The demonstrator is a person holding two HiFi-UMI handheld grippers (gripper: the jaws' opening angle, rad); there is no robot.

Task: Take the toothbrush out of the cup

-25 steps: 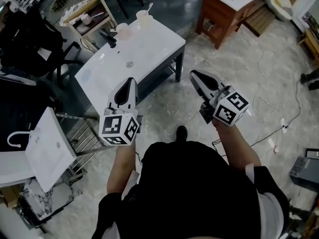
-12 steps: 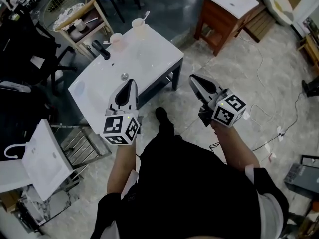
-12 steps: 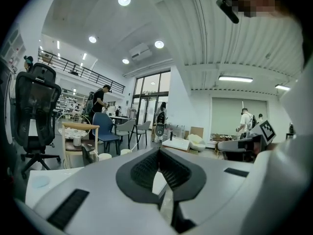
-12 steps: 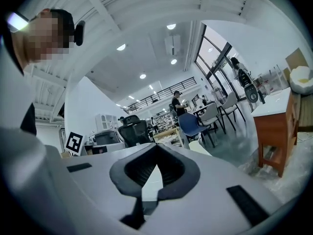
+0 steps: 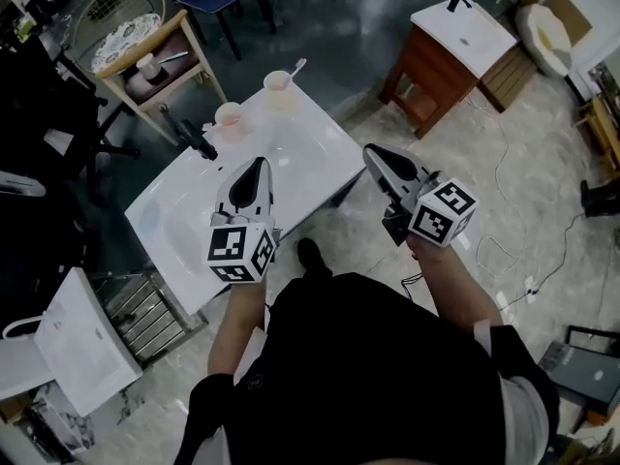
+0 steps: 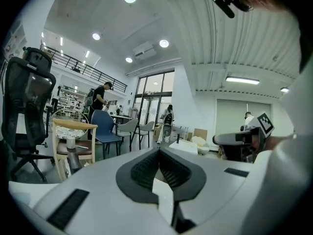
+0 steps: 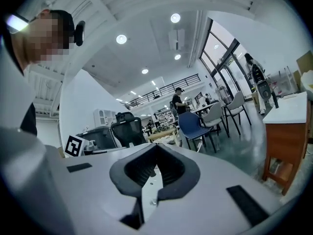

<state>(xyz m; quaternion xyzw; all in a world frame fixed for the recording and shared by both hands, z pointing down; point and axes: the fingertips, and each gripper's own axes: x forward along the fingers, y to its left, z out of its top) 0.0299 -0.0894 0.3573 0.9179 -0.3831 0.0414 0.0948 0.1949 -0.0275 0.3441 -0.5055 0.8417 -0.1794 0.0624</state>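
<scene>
**Both grippers shut, cup up ahead**

The left gripper (image 5: 257, 163) has its jaws pressed together with nothing in them. The right gripper (image 5: 369, 150) is the same.

The cup (image 5: 278, 82) stands past the left gripper's tip and well apart from it, at the far edge of the white sink top (image 5: 312, 163). The toothbrush (image 5: 296, 67) sticks out of the cup and leans toward the right gripper's side.

A second, pinkish cup (image 5: 229, 115) sits nearer the left gripper, a little to its left. The black tap (image 5: 201, 139) is just beside that cup. Only bare sink top lies between the left gripper and the toothbrush cup.

Farther off past the tap is a wooden side table (image 5: 167, 25). A brown cabinet (image 5: 421, 66) stands ahead of the right gripper.

The toothbrush looks tiny (its bristles cannot be made out). In each gripper view the gripper's own grey body fills the low half. The left gripper's marker cube covers part of the sink top.
</scene>
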